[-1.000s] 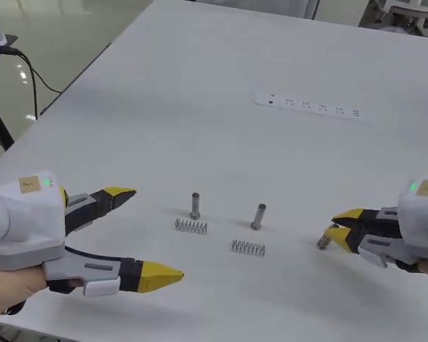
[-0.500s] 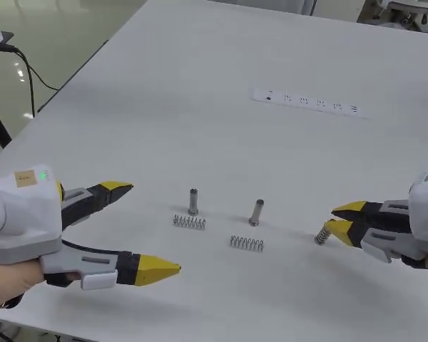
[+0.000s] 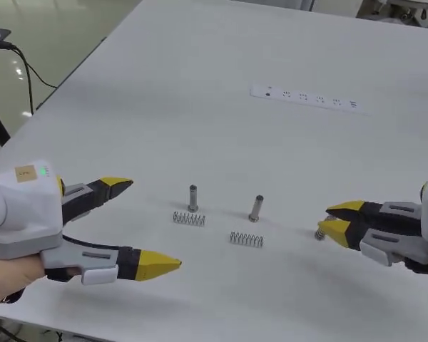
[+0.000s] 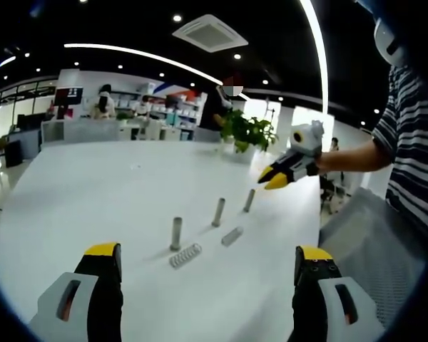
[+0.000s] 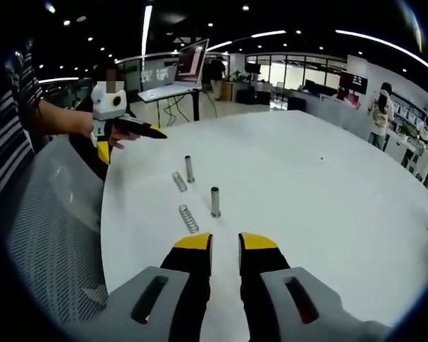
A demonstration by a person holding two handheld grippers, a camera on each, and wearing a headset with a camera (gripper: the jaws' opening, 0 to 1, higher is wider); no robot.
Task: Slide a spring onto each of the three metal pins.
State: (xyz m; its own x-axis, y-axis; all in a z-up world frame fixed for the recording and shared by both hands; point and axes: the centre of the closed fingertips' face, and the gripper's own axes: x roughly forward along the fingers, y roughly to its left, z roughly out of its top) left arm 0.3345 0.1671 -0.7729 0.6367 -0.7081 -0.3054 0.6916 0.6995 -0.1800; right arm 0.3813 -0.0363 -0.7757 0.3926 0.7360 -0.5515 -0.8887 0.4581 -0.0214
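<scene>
The left gripper (image 3: 139,224) is held low at the near left edge of the white surface (image 3: 200,107), level and pointing right toward the pins, with a hand (image 3: 7,279) wrapped around its rear. Its yellow-tipped fingers (image 3: 159,264) stand wide apart with nothing between them. The right gripper (image 3: 337,219) comes in from the right, also low and level, pointing left. Its fingers (image 3: 344,207) are drawn close with a narrow gap, and the right gripper view shows nothing held in that gap. 2 metal pins stand upright in the middle of the surface: the left pin (image 3: 192,198) and the middle pin (image 3: 257,208), their long axes vertical. Just in front of each, on the person's side, lies a spring on its side: the left spring (image 3: 188,218) and the right spring (image 3: 246,239), both with the long axis running left to right in the head view. A third pin (image 3: 319,234) sits just beside the tip of the right gripper's lower finger. In the left gripper view it (image 4: 250,200) stands on the surface below that gripper's tips, leaning slightly. It is too small to tell whether a spring is on it. A white power strip (image 3: 303,99) lies farther back, well apart from the pins.
</scene>
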